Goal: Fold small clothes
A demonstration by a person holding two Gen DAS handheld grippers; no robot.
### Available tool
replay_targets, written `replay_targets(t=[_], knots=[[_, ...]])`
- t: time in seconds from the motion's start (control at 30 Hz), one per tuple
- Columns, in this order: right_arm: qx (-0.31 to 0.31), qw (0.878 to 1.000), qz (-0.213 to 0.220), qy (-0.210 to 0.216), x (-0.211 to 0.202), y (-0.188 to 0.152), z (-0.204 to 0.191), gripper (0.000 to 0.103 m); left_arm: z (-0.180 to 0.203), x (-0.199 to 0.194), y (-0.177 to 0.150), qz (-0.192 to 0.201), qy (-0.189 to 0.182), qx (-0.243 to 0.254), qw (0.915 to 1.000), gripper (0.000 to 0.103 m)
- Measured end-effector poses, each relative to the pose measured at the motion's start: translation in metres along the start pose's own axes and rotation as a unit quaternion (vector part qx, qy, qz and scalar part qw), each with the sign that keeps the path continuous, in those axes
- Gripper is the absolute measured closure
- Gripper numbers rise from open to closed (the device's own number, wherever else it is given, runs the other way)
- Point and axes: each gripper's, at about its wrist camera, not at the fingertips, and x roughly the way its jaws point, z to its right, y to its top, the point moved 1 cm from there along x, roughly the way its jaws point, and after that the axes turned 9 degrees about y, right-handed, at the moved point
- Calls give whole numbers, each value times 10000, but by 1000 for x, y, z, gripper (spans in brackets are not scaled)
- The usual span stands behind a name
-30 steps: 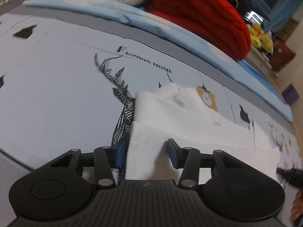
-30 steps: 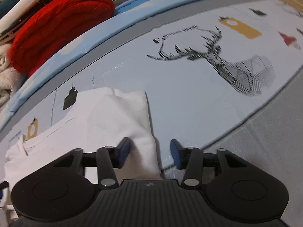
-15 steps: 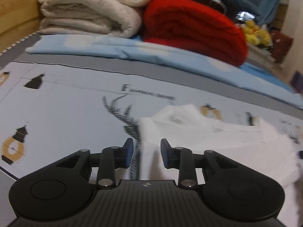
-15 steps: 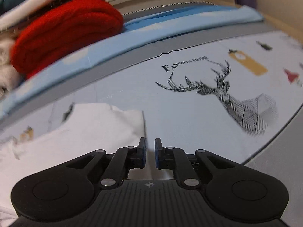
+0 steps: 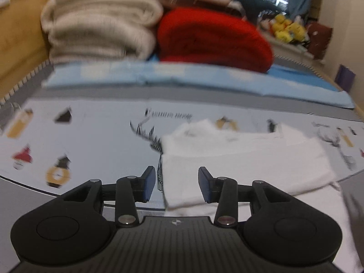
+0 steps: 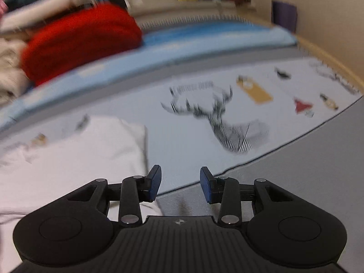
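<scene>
A white small garment (image 5: 245, 159) lies folded in layers on the printed bed sheet (image 5: 91, 141). My left gripper (image 5: 177, 185) is open, with the garment's left edge seen between its fingers, not gripped. In the right wrist view the same garment (image 6: 75, 159) lies to the left. My right gripper (image 6: 180, 185) is open and empty above the sheet (image 6: 186, 136), just right of the garment's right edge. Both views are motion-blurred.
A red folded blanket (image 5: 211, 38) and beige folded blankets (image 5: 102, 27) are stacked at the back of the bed, on a light blue cover (image 5: 182, 77). Yellow plush toys (image 5: 289, 29) sit beyond. A deer print (image 6: 218, 122) marks the sheet.
Both grippers closed on the garment's near edge half a second ago, then opened and let it go. Both have lifted and pulled back; the garment now lies folded over.
</scene>
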Motion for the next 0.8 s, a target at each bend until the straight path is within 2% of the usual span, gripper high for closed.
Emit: replay_targets(t=[0.07, 0.1, 0.13, 0.2, 0.33, 0.43, 0.53, 0.6, 0.7, 0.8], knots=[[31, 9995, 214, 250, -34, 0, -1, 63, 1, -43, -10, 217, -21, 27, 9998, 49], [0, 9988, 326, 365, -54, -5, -4, 63, 1, -65, -21, 342, -31, 7, 9994, 41], [-68, 9979, 424, 485, -75, -10, -6, 63, 2, -87, -34, 447, -45, -5, 9990, 31], [-247, 9959, 528, 697, -112, -26, -12, 61, 6, -127, -67, 576, -108, 48, 9983, 24], [-539, 9938, 492, 833, -164, -71, -14, 60, 18, -161, -126, 362, -185, 177, 9990, 24], [-542, 9939, 467, 834, -178, -103, -8, 60, 17, -166, -160, 339, -179, 150, 9992, 24], [-525, 9951, 634, 546, -180, -131, -3, 59, 13, -157, -173, 157, -267, 69, 9995, 23], [-591, 9962, 597, 243, -174, -138, -4, 58, 13, -149, -175, 120, -255, 152, 9995, 21], [-807, 9942, 703, 132, -168, -139, -8, 58, 14, -139, -175, 84, -103, 219, 9997, 21], [-858, 9949, 522, 123, -160, -143, -9, 58, 16, -137, -174, 69, -111, 159, 9998, 21]])
